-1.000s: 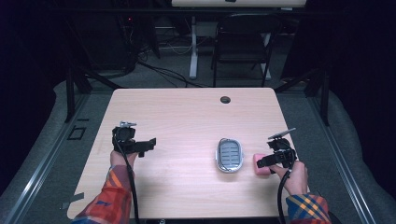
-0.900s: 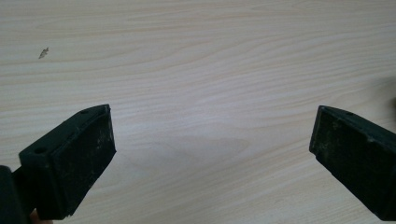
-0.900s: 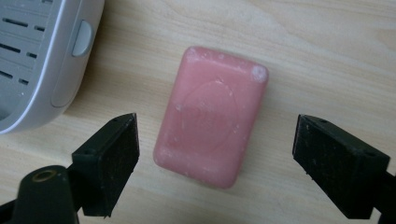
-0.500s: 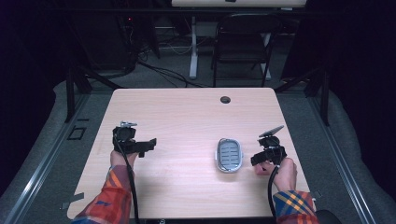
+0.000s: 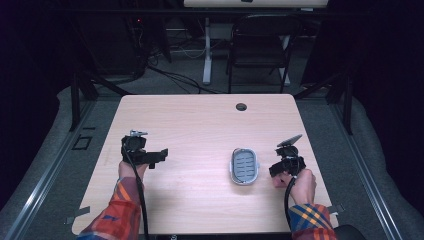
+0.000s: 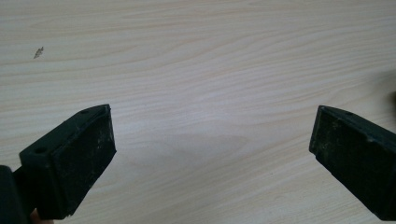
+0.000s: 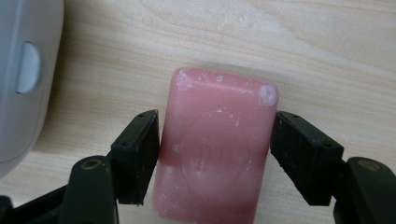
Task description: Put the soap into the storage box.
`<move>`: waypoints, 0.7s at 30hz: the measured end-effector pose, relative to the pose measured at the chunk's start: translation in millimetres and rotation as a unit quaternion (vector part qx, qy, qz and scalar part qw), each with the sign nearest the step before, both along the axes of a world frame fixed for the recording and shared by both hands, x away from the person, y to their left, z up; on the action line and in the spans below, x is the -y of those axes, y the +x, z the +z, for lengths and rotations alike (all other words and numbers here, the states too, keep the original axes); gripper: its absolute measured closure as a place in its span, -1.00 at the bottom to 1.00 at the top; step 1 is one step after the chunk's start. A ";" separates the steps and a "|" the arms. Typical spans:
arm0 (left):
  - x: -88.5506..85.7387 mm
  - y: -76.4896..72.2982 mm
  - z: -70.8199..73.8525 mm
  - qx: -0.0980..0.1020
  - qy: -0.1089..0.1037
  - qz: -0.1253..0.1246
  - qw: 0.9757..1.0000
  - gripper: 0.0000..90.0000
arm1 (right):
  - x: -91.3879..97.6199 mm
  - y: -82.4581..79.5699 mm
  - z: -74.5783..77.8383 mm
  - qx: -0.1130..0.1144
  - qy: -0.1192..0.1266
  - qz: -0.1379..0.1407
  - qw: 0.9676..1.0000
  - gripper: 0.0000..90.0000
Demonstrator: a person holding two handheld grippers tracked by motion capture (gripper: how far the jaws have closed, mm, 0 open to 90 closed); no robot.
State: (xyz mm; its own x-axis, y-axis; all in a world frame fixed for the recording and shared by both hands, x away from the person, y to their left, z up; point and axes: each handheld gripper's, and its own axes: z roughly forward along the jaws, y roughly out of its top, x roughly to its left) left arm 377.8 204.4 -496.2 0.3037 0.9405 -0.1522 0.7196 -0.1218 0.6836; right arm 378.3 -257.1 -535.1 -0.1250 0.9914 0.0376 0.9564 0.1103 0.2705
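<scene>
A pink soap bar [image 7: 214,158] lies lengthwise between the jaws of my right gripper [image 7: 215,133], and both pads press against its long sides. In the high view my right gripper [image 5: 279,168] sits low over the table, just right of a grey oval soap dish [image 5: 244,166] with a ribbed insert. The dish's pale rim [image 7: 21,74] shows at the left edge of the right gripper view. My left gripper [image 5: 158,156] rests at the table's left side, pointing right. Its jaws stand wide apart over bare wood [image 6: 212,126], with nothing between them.
The light wooden table [image 5: 200,125] has a round cable hole [image 5: 241,106] near its far edge. A black chair [image 5: 260,45] and desk legs stand on the floor beyond the table. A small dark speck [image 6: 38,52] marks the wood.
My right gripper has moved left toward the soap dish and now covers the pink soap that lay beside it. The left gripper has stayed still.
</scene>
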 end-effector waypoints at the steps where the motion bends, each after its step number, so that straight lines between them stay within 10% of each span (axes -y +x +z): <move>1: 0.0 0.1 -0.1 0.000 0.000 0.000 1.000 -1.00 | -0.4 0.5 0.9 -0.009 -0.008 0.004 1.000 -0.27; 21: 0.9 0.3 -0.2 -0.001 -0.002 -0.004 1.000 -1.00 | -0.2 4.2 -3.9 -0.013 -0.012 0.004 1.000 -0.18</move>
State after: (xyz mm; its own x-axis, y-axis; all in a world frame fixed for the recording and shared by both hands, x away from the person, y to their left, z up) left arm 378.0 203.5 -496.4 0.3103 0.9376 -0.1568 0.7198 -0.1240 0.6830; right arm 382.5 -256.9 -539.0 -0.1320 0.9911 0.0167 0.9623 0.1241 0.2420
